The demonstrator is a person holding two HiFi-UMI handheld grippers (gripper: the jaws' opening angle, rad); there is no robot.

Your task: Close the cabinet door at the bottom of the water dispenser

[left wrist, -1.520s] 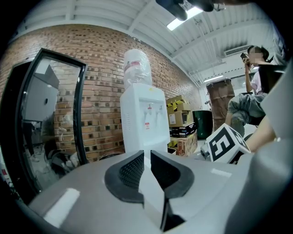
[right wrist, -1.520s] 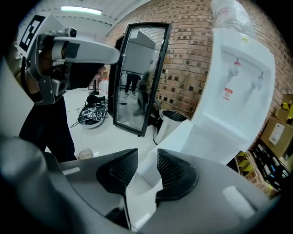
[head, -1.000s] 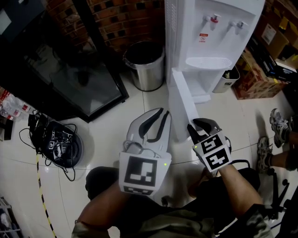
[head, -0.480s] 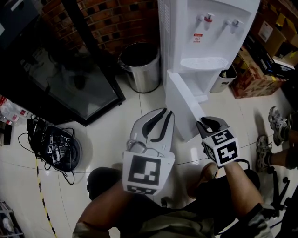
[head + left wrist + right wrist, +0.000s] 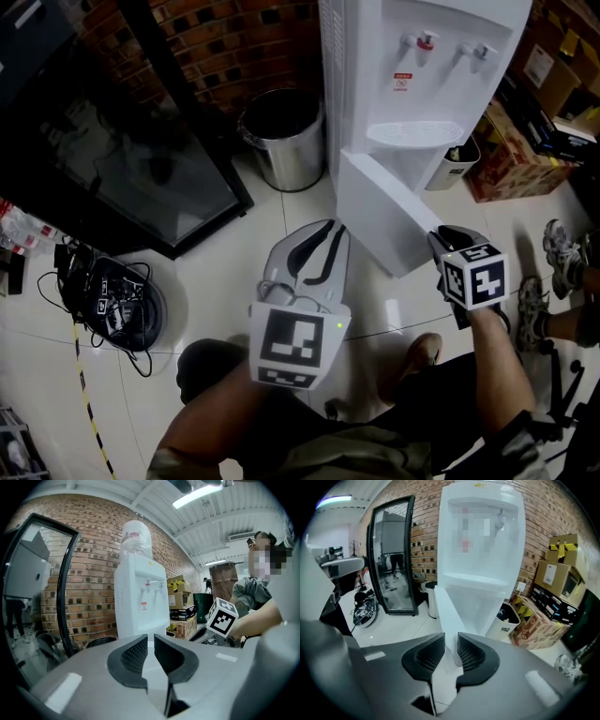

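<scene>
The white water dispenser [image 5: 422, 66] stands against the brick wall. Its bottom cabinet door [image 5: 380, 211] is swung out over the floor at an angle. My right gripper [image 5: 447, 234] is at the door's free outer edge. In the right gripper view that white door edge [image 5: 445, 616] runs down between the jaws of the right gripper [image 5: 451, 651]; the pads flank it closely and are opening slightly. My left gripper [image 5: 333, 225] hangs over the tiles left of the door, its jaws almost together with nothing between them, pointing at the dispenser [image 5: 140, 597].
A steel bin [image 5: 281, 136] stands left of the dispenser, beside a black-framed glass panel [image 5: 141, 159]. A cable bundle [image 5: 117, 300] lies on the floor at left. Cardboard boxes [image 5: 511, 150] and a small white bin [image 5: 457, 159] are at right, near another person's shoe [image 5: 562, 248].
My right gripper has travelled to the right with the door's free edge, and the door has swung round to show more of its face. The left gripper has barely shifted.
</scene>
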